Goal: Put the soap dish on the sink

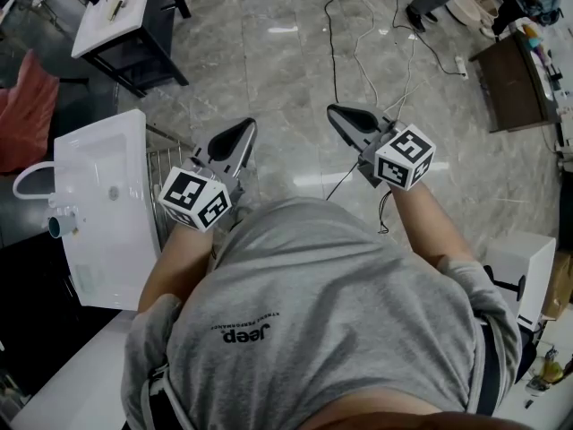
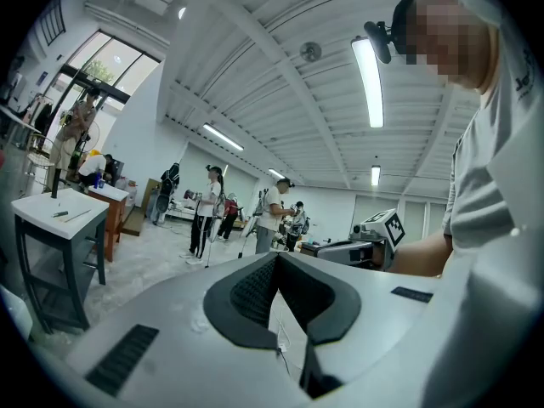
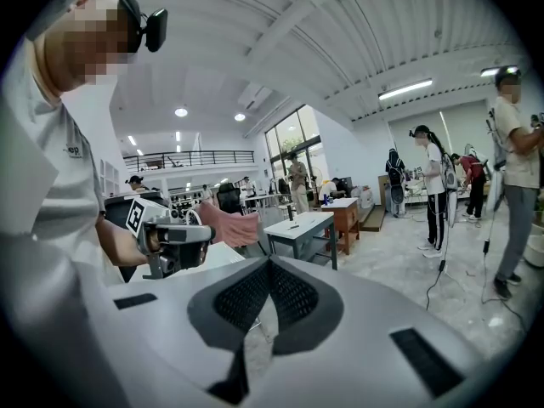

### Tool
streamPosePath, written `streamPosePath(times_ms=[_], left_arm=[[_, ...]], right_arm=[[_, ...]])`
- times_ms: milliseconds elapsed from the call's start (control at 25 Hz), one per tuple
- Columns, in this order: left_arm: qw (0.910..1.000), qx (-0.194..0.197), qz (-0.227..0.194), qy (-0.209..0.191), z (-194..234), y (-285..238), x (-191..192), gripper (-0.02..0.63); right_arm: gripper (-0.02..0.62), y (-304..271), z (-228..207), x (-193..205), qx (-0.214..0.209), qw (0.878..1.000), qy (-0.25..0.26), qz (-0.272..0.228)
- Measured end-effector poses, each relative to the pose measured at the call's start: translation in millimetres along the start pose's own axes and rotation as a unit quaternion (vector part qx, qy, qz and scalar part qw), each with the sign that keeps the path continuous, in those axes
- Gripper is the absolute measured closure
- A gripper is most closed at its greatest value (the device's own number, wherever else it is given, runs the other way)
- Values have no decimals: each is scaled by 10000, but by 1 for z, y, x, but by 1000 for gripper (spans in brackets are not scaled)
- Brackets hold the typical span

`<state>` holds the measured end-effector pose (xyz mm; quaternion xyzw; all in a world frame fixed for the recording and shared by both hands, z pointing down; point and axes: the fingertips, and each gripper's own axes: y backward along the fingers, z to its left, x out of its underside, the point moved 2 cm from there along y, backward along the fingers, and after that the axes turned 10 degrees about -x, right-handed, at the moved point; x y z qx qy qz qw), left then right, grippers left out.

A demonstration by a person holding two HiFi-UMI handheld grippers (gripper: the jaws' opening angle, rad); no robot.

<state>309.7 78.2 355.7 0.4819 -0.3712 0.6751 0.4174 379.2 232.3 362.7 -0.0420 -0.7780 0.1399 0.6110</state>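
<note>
- Head view: my left claw (image 1: pixel 243 131) and right claw (image 1: pixel 336 113) hover over the floor (image 1: pixel 286 61); the white sink (image 1: pixel 98 177) stands at nine o'clock.
- Left gripper view: jaws closed, holding nothing.
- Right gripper view: jaws closed, holding nothing.

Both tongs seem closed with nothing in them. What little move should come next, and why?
Probably turn left toward the white sink and look around for the soap dish: the left tongs and right tongs are both shut and empty, pointing out over the floor, and no soap dish shows in any view.
</note>
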Motion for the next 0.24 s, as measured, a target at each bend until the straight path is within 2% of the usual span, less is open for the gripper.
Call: streamPosePath(times_ms=[240], left_arm=[[10000, -13, 0, 13, 3, -2, 0, 592]], right_arm=[[545, -3, -3, -1, -18, 10000, 8, -1]])
